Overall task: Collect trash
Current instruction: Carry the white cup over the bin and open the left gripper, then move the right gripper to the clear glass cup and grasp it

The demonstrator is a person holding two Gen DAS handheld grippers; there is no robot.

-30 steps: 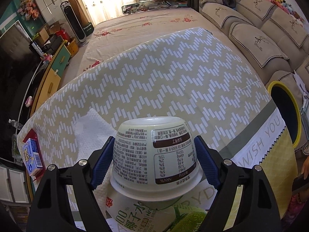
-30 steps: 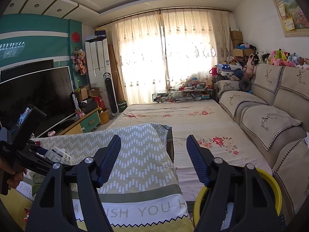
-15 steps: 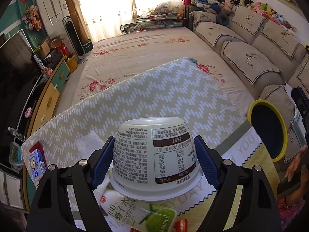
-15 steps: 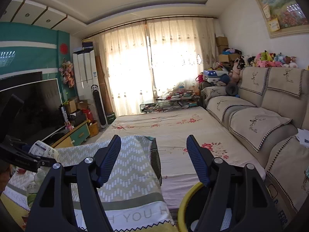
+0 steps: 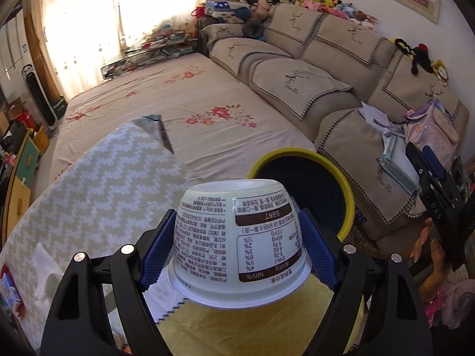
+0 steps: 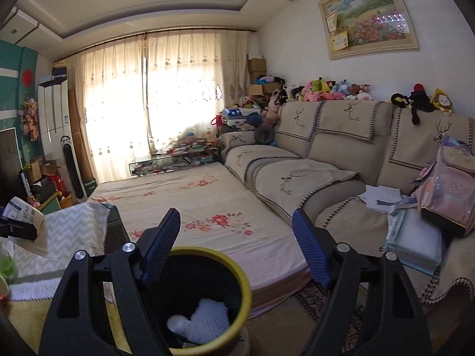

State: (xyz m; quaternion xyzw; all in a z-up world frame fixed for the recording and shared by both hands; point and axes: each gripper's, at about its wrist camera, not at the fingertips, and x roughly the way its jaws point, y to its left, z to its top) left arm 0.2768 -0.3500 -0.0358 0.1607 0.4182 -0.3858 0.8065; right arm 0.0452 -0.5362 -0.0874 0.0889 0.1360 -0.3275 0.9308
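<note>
My left gripper (image 5: 237, 250) is shut on a white plastic cup (image 5: 237, 237) with printed labels, held upside down above the table's near edge, just short of the yellow-rimmed black bin (image 5: 314, 184). My right gripper (image 6: 236, 250) is open and empty, held over the same bin (image 6: 207, 293), which has white crumpled tissue (image 6: 204, 320) inside. The cup also shows at the left edge of the right wrist view (image 6: 25, 222).
A table with a zigzag cloth (image 5: 89, 195) holds a white tissue (image 5: 44, 267) and a small carton (image 5: 9, 290) at left. A beige sofa (image 5: 311, 89) with papers and a pink backpack (image 6: 445, 190) stands to the right. A floral mat (image 6: 202, 207) lies beyond.
My left gripper has lifted the cup off the table and swung right toward the bin. My right gripper has moved right and down over the bin, still open.
</note>
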